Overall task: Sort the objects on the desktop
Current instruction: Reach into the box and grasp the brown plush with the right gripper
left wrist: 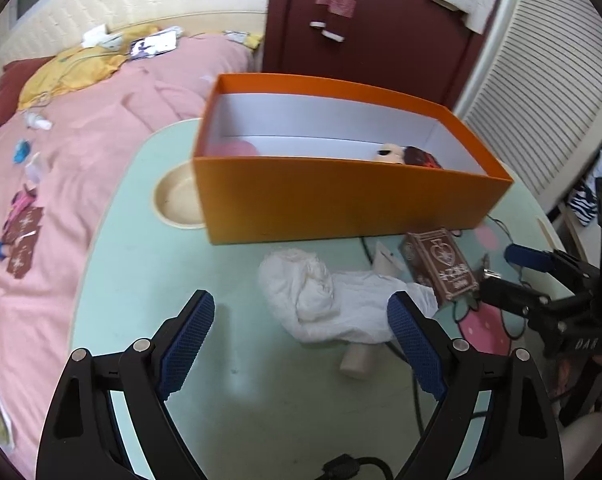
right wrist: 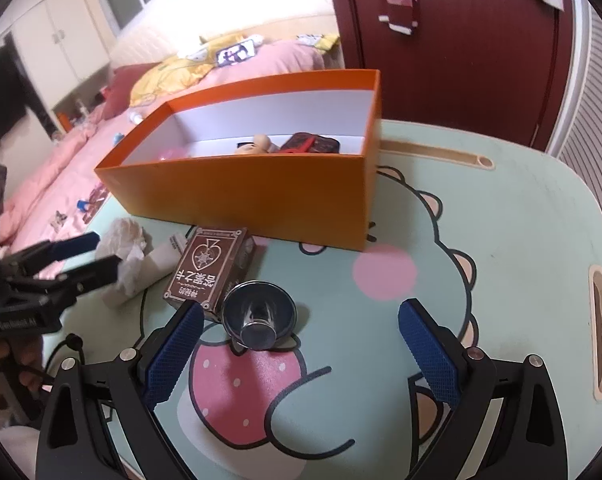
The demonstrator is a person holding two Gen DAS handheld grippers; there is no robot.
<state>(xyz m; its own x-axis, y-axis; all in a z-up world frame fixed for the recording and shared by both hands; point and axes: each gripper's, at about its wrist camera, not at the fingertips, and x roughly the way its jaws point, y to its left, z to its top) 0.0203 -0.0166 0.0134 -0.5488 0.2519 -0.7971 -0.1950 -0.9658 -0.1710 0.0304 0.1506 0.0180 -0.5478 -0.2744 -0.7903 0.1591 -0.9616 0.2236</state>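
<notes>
Partly sorted: doll, red case already in orange box. White cloth, card box, steel cup left on bench. Left gripper and right gripper jaws wide, empty.

both wrist views look steeply down, close over the table; both show the orange box and card box.
</notes>
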